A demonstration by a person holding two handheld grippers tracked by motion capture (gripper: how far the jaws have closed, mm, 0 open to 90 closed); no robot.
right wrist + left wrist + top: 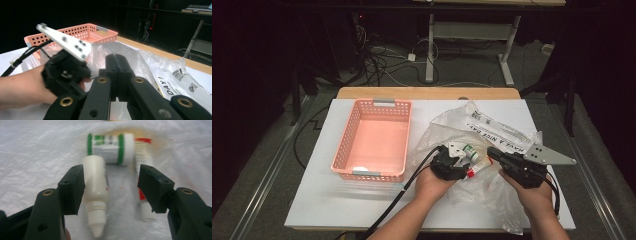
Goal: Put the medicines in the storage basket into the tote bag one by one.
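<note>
A white counter (362,200) is seen carrying a pink perforated basket (373,140) at the left and a crumpled clear plastic bag (492,130) at the right, well apart from no more than its near edge. On the bag a green-banded bottle (107,147), a red-capped tube (143,182) and a small white dropper bottle (96,192) are laid close together. The left tongs (111,187) are held spread, the dropper bottle lying against one pad but not pinched, the tube just beside the other. A closing there could likely catch both items or a fold of film, and the dropper could be squeezed out sideways. The right tongs (117,75) are pressed together, on bag film it is judged.
</note>
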